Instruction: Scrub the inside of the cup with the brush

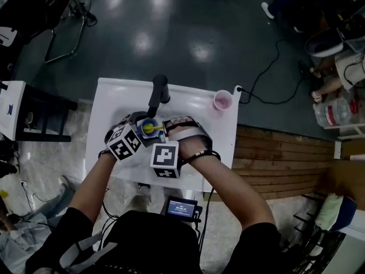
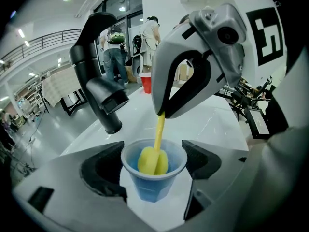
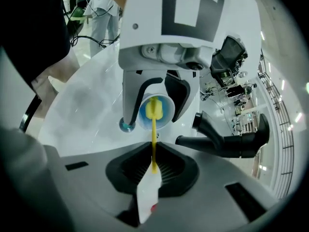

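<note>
Left gripper view puts the cup dead centre: small, blue, thin-walled and upright. The left gripper is closed on it, one jaw against its wall at 9 o'clock and the other at 3 o'clock. Judge it light and easily crushed. The rim will likely go oval if you squeeze harder, so hold the mid-wall only firmly enough to stop it turning.

Inside it sits the yellow foam head of the brush, with its thin yellow stem rising toward 12 o'clock into the right gripper. That gripper's jaws are clamped on the flat white handle end, and the stem points straight at the cup. The head looks soft and the stem slender enough to flex, so expect little bite from pushing. Small twists against the wall probably serve better, and a hard sideways shove could tip the cup out of your hold.

From the head view, the cup is over the middle of the white table. The black faucet is at 12 o'clock of it, and a pink cup sits at 2 o'clock, well apart.
</note>
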